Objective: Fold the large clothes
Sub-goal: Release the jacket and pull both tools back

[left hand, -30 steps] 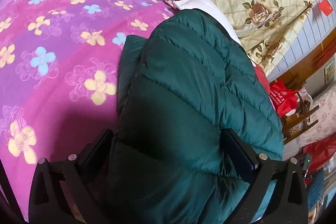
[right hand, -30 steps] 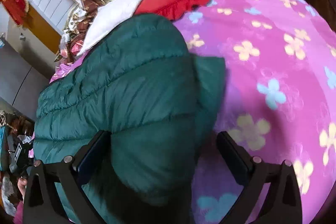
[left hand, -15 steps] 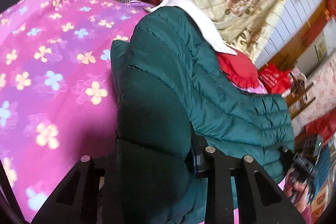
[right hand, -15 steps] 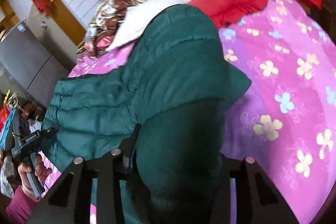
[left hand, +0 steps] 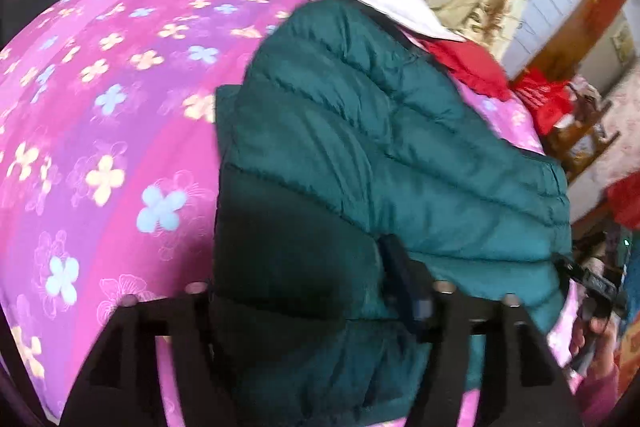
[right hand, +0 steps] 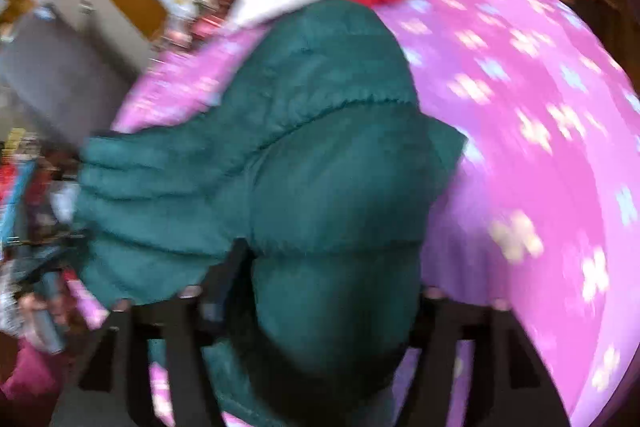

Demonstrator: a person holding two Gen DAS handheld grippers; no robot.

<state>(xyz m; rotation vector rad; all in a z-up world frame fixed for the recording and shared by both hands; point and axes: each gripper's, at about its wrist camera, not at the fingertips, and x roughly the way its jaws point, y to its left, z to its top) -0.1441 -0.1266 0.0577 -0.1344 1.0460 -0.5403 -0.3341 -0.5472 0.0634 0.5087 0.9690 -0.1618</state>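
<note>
My left claw (left hand: pixel 296 291) has a thick fold of the green puffer jacket (left hand: pixel 360 131) between its jaws, which have just been opening; my right claw (right hand: pixel 332 291) likewise; the jacket lies across the pink flowered bedspread (left hand: pixel 100 115), by its right side.

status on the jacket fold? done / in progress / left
Done: the green puffer jacket already lies doubled over on the pink floral blanket. In hand: its thick near end bulges between the jaws of the left gripper and right gripper, which have just been opening; blur hides whether the pads press. Left: release, then tidy the sleeve end.
</note>
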